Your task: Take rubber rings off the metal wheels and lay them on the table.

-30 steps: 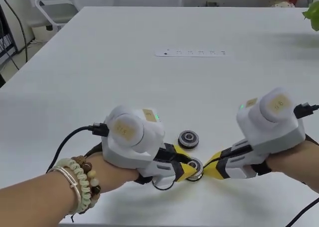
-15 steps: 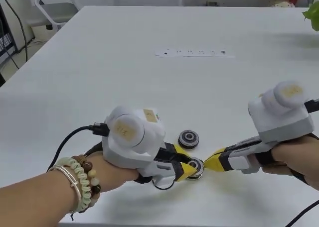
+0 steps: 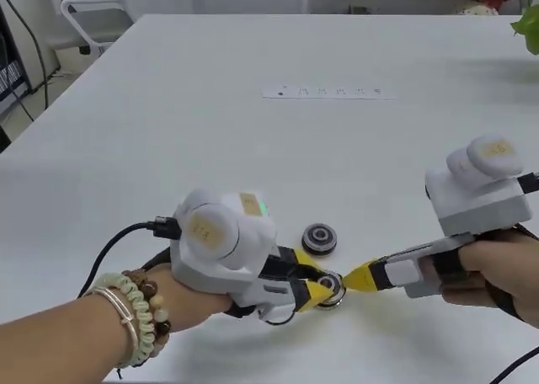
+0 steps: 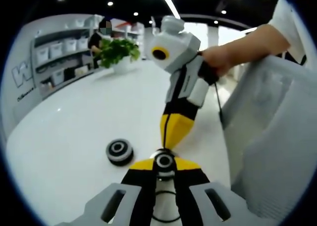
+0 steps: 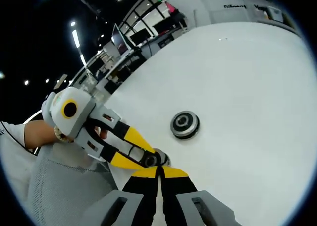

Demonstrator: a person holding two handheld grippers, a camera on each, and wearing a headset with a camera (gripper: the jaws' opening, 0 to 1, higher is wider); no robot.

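Nearest: left claw [image 3: 316, 281], pinching a small metal wheel [image 4: 164, 161] between its yellow tips, low over the table [image 3: 210, 106]. Facing it: right claw [image 3: 355, 277], jaws pressed together, tips touching that wheel from the opposite side. Just beyond both tips: second wheel [image 3: 319, 237], dark ring on its rim, lying flat; well beyond: white strip [image 3: 328, 91].

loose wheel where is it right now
In the head view the loose wheel lies on the table, low centre, just beyond the left gripper, clear of it.
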